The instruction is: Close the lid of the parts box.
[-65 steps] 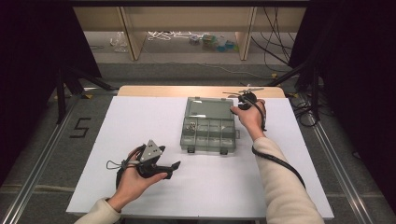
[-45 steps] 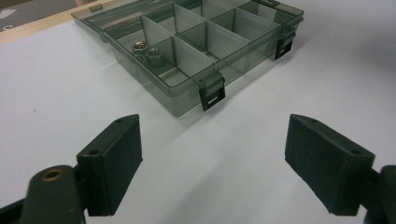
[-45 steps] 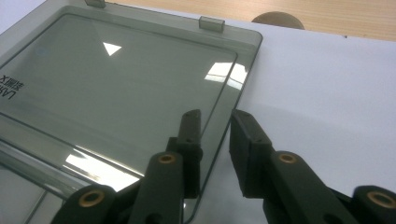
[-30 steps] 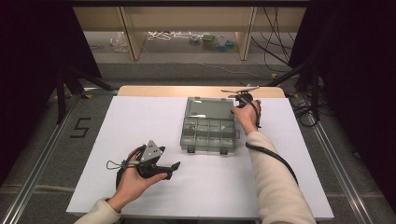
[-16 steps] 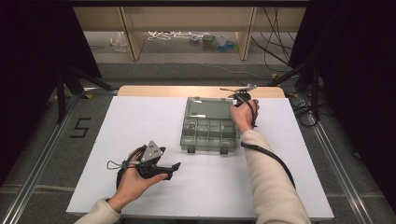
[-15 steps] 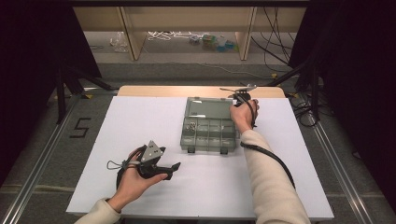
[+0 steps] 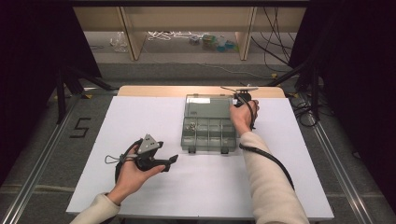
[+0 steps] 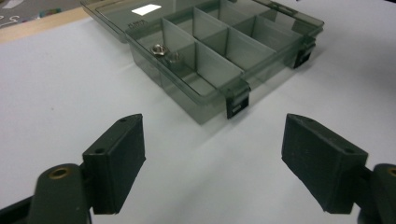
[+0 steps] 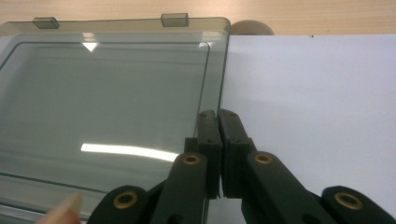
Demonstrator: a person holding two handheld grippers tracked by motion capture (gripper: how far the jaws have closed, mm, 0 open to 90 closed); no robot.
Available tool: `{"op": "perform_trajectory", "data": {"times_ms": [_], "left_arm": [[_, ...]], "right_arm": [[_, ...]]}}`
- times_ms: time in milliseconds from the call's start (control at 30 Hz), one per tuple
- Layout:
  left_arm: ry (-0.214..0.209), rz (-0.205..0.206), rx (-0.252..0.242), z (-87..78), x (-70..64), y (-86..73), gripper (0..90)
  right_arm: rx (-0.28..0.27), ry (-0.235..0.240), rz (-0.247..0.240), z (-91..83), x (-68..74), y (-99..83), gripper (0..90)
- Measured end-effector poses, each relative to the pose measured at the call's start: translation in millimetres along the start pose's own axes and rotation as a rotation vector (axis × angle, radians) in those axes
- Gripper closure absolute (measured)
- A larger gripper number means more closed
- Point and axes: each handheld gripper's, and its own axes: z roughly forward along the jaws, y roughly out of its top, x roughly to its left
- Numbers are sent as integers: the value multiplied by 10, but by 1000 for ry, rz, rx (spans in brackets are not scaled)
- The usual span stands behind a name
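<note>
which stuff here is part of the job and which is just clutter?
In play:
- compartment box
- its open lid, edge pinched by right gripper
- nuts in one compartment
- left gripper, open, short of the box

Lying about:
- cables and oddments on the shelf
- floor marker "5"

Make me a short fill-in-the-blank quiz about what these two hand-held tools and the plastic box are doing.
1. The right tool has its jaws ____ at the edge of the smoky transparent plastic lid.
2. The left tool has its jaws wide ____.
3. The small metal nuts lie in a ____ of the grey compartment box.

Missing words: shut; open; compartment
</note>
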Motion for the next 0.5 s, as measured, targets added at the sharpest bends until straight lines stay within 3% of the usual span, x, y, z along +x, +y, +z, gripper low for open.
{"op": "perform_trajectory", "data": {"times_ms": [33, 100, 167, 200, 333, 367, 467, 500], "left_arm": [[12, 4, -4, 17, 38, 50, 222], [18, 1, -13, 55, 98, 130, 227], [35, -14, -29, 119, 195, 252, 235], [41, -14, -32, 148, 236, 297, 240], [79, -33, -12, 360, 446, 529, 268], [87, -61, -14, 457, 499, 589, 276], [115, -54, 3, 623, 639, 700, 330], [122, -96, -7, 697, 656, 729, 342]], "right_arm": [[-9, -2, -19, 1, -11, -5, 892], [-20, 2, 1, -10, -1, -22, 892], [-39, 10, -27, -15, -23, -31, 892], [-38, 12, 1, -32, -4, -40, 892], [-71, 20, 3, -48, -11, -71, 892], [-70, 28, 8, -55, -13, -76, 892], [-92, 45, 38, -74, -15, -92, 891], [-125, 35, 10, -65, -37, -104, 890]]}}
